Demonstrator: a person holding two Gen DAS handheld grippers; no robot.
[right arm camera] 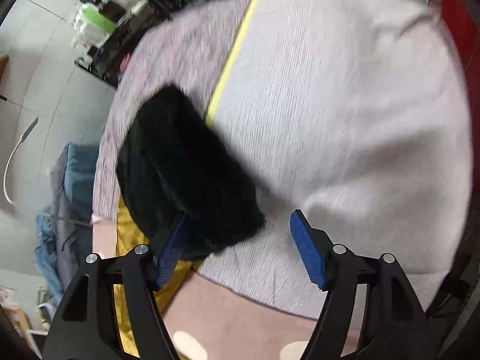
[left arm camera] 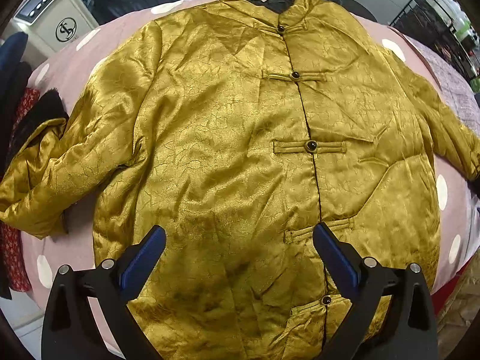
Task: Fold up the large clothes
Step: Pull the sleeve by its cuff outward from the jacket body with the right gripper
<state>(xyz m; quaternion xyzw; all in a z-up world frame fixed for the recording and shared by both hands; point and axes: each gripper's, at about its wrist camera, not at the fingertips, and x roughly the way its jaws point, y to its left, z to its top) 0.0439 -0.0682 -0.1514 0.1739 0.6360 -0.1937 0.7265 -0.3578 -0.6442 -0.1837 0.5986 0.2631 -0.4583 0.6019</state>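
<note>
A large gold satin jacket [left arm camera: 240,138] with dark knot buttons lies front-up and spread out on a pink polka-dot cover [left arm camera: 75,57]. Its left sleeve is bent, showing a black fur cuff [left arm camera: 45,111]. My left gripper [left arm camera: 238,237] is open and empty, hovering over the jacket's lower front. In the right wrist view, my right gripper [right arm camera: 238,225] is open at the jacket's other black fur cuff [right arm camera: 183,165]; the cuff lies against the left finger [right arm camera: 171,255], with gold sleeve fabric [right arm camera: 126,240] below. That view is motion-blurred.
A pale lilac knit blanket [right arm camera: 330,120] with a yellow stripe lies beside the right cuff. A white appliance [left arm camera: 57,21] and dark clothes stand at the far left. A black rack [left arm camera: 435,24] stands at the far right. Red patterned fabric [left arm camera: 12,240] hangs at the left edge.
</note>
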